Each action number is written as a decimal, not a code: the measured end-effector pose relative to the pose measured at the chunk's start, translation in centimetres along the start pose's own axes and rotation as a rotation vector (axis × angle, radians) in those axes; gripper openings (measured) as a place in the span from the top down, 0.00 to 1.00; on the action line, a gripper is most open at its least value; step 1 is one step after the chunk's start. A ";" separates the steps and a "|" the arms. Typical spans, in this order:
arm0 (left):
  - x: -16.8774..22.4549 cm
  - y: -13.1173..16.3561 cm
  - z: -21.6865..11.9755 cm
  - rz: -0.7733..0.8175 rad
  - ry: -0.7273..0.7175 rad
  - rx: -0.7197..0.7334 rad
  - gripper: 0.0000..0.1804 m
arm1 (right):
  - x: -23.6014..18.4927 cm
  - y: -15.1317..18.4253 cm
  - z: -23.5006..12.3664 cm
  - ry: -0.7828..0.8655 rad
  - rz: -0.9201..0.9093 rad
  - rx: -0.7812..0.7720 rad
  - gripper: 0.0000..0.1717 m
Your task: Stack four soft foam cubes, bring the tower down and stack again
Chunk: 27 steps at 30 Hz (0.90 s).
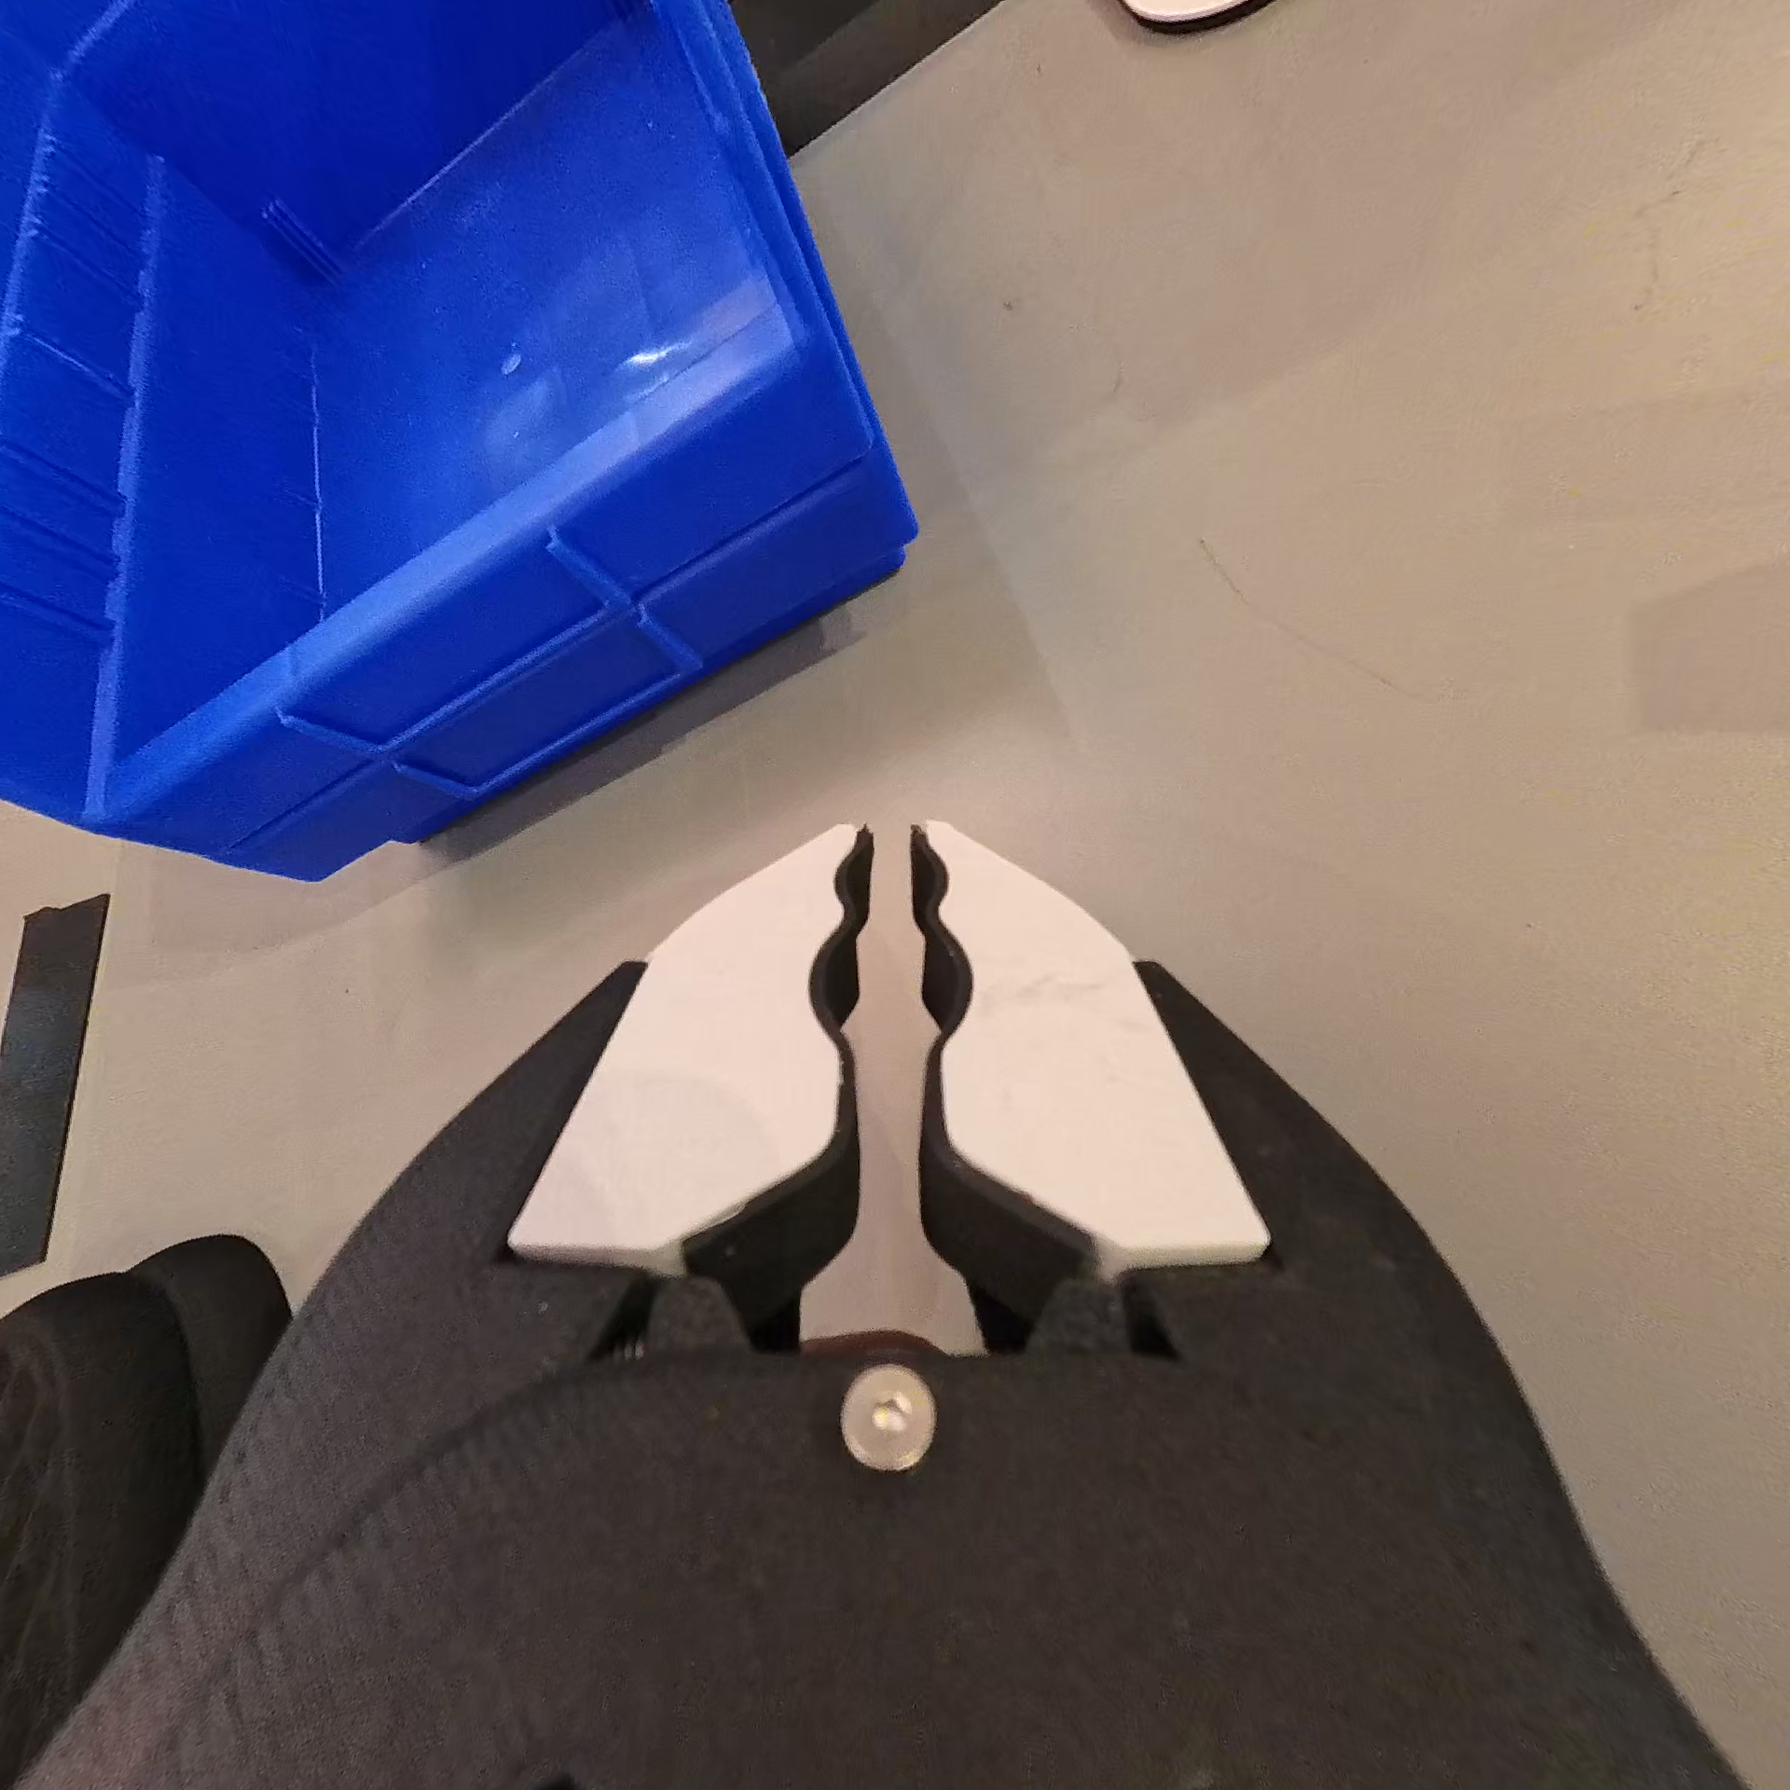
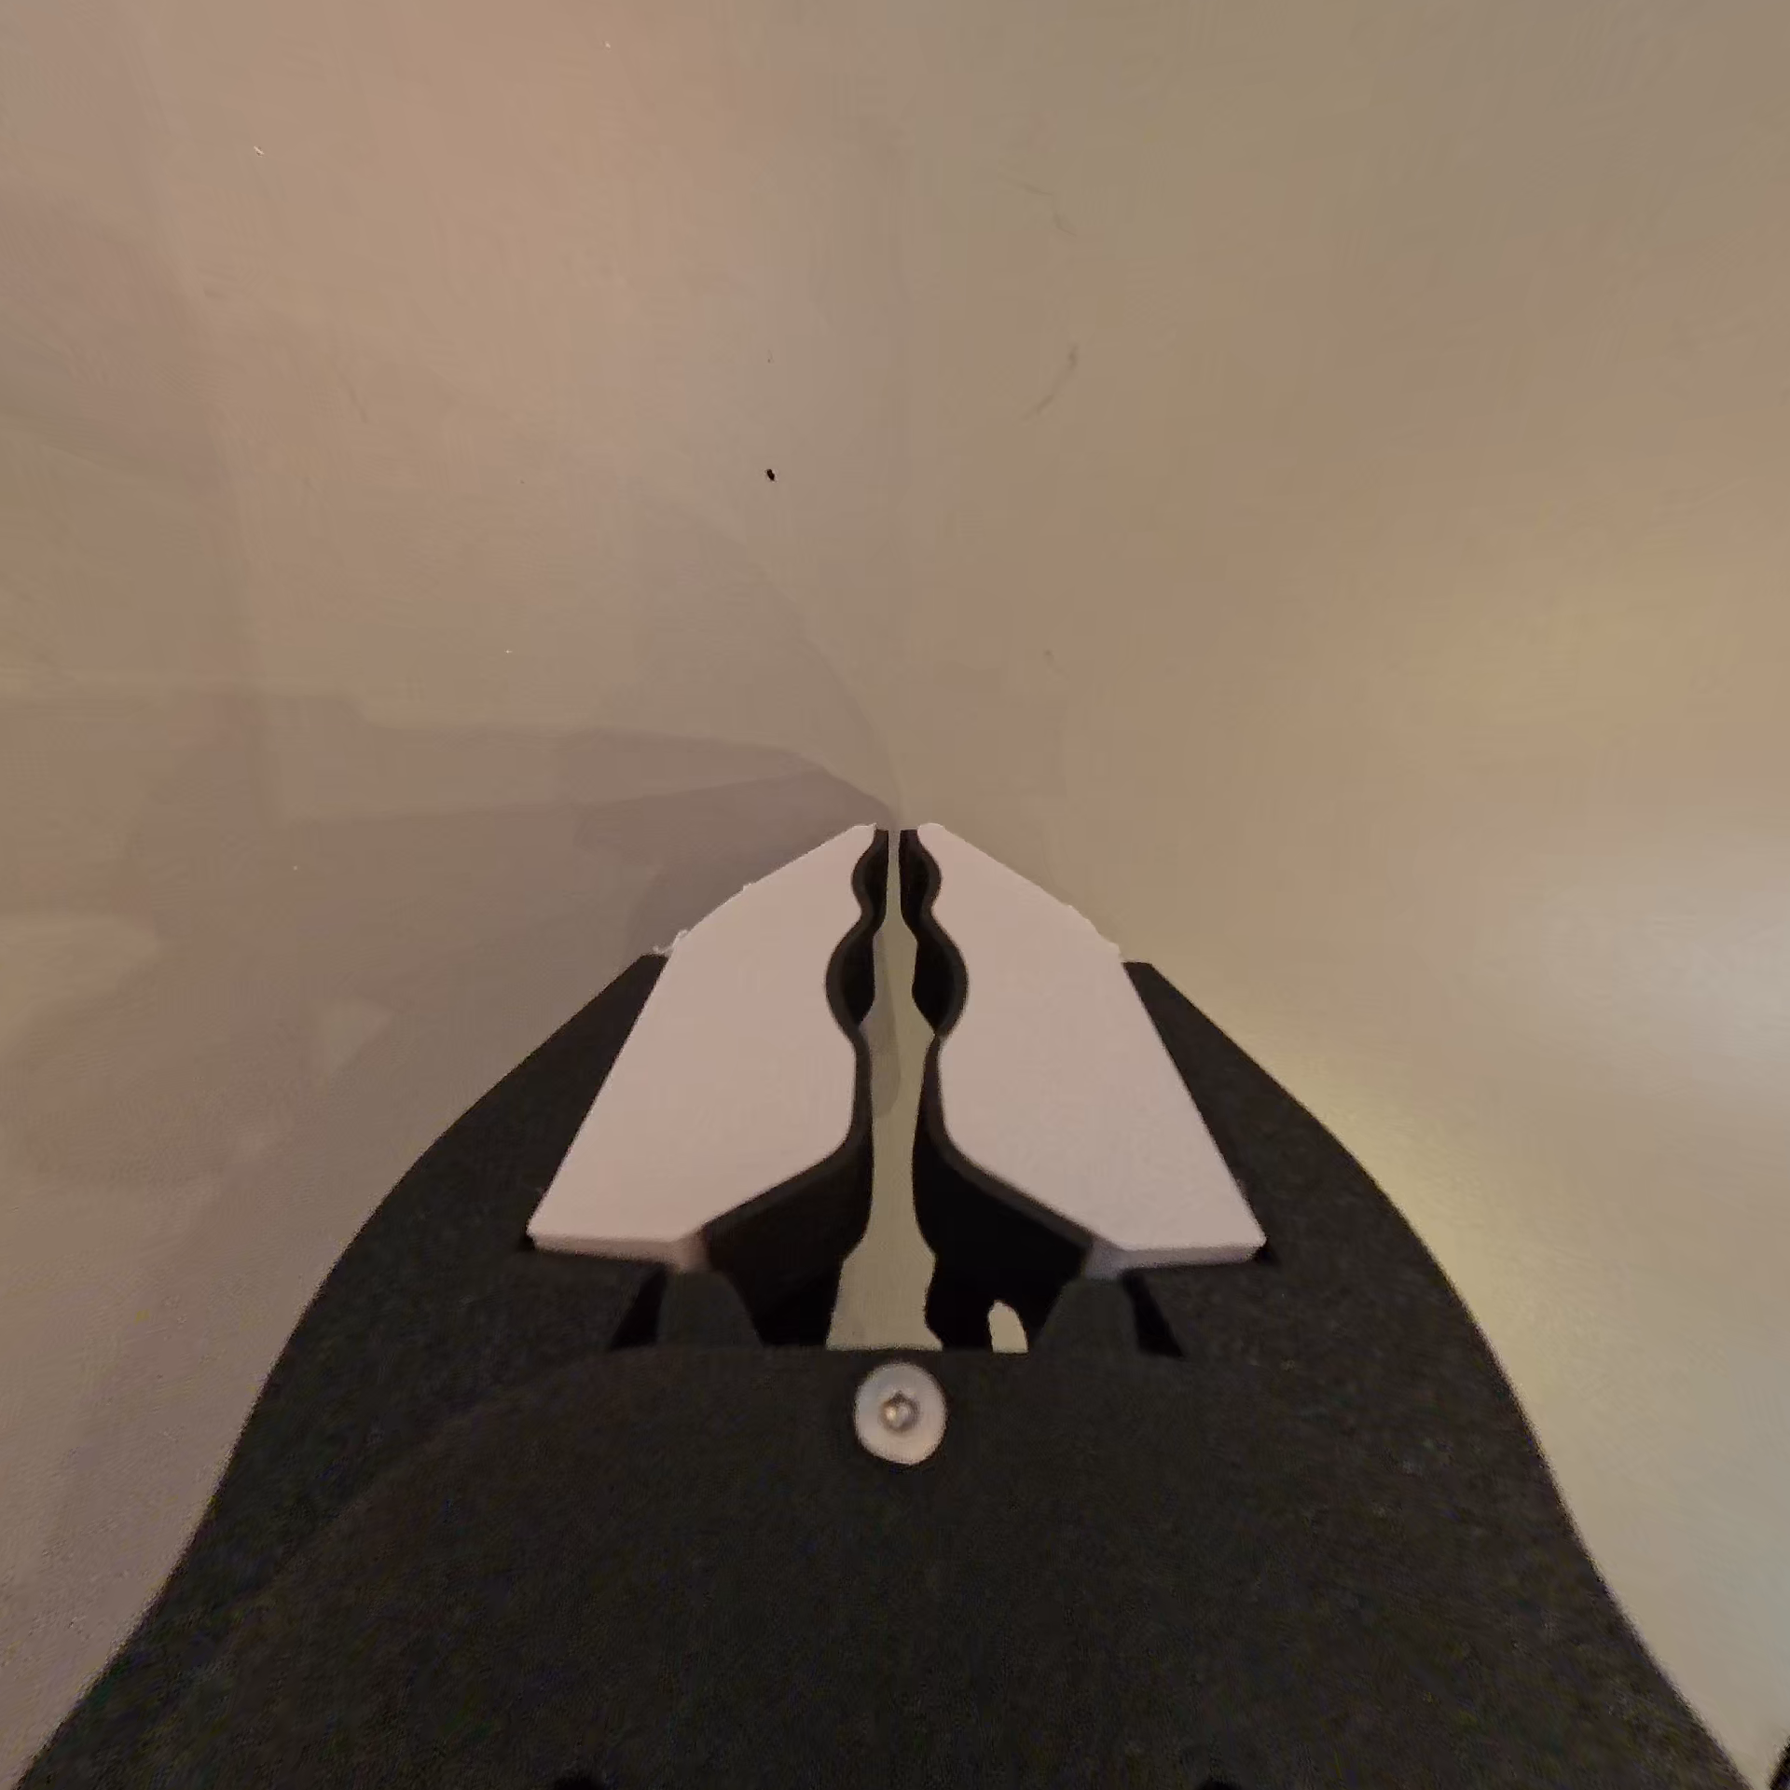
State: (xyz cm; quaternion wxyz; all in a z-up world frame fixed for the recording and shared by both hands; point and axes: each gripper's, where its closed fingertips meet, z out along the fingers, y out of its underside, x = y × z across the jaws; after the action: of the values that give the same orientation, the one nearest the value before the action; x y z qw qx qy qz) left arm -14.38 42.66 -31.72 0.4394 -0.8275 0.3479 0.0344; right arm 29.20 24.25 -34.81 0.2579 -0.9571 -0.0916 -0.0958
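A: What does the left tool [image 1: 892, 833] show?

B: Its two white fingers [image 1: 775, 969] stand nearly together with a thin slit between the tips; nothing lies in that slit, only the pale table [image 1: 1308, 484] beyond; it hangs over bare surface.

A: Anything near it?

B: A blue plastic bin [image 1: 407, 436] sits on the table ahead and to the left, near the tips but apart from them; what shows of its inside holds no cube; a strip of dark tape [image 1: 48, 1065] lies at the left edge, and a dark rounded object [image 1: 116, 1404] sits low at the left; what it is I cannot tell.

A: And the right tool [image 2: 892, 831]?

B: Its tips are almost shut, a hair's gap between the dark pads [image 2: 852, 969]; the grasp is bare; in front lies only plain table with a small dark speck [image 2: 771, 474].

A: Where are the foam cubes?

B: Neither view shows one; I cannot tell where they are.
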 end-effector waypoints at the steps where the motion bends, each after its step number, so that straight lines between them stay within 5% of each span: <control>1: 0.0 0.0 0.0 0.002 0.001 -0.001 0.96 | 0.0 0.0 0.0 0.001 0.000 0.002 0.99; 27: 2.3 -0.9 0.0 0.026 0.023 0.001 0.93 | -0.5 -0.8 0.0 0.017 -0.030 0.026 0.99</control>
State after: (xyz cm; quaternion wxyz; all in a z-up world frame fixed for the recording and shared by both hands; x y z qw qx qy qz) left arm -12.08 41.73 -31.95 0.4354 -0.8231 0.3634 0.0304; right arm 28.52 24.85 -34.57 0.2698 -0.9512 -0.1052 -0.1064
